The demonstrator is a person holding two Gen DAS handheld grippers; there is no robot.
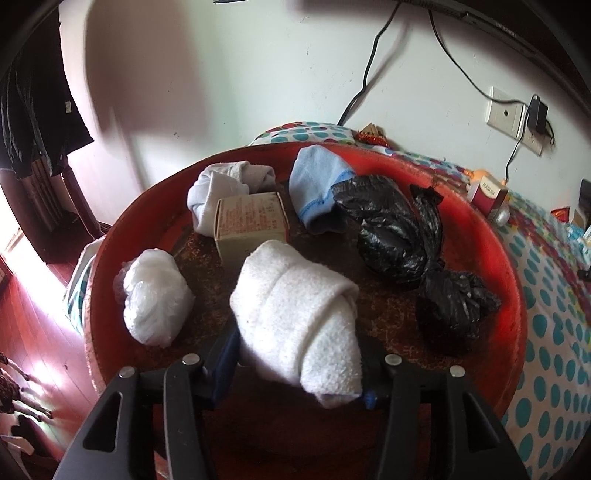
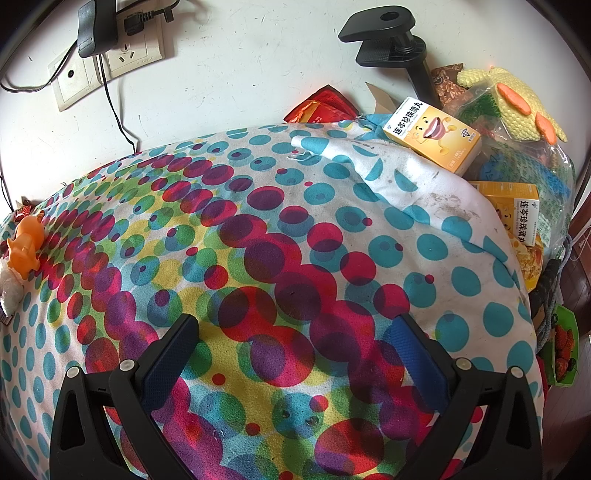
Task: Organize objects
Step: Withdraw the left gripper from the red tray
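Observation:
In the left wrist view a round red tray holds a rolled white towel, a clear-wrapped white bundle, a cardboard box, a grey-white cloth, a light blue cloth and two knotted black bags. The towel's near end lies on the tray between the fingers of my left gripper. The jaws stand apart on either side of it and do not squeeze it. My right gripper hovers open over a polka-dot cloth, nothing between its fingers.
The tray rests on the dotted cloth near a white wall. A red cigarette pack stands behind it. Right view: yellow medicine boxes, a knitted yellow toy, a black clamp stand, an orange toy pig, wall sockets.

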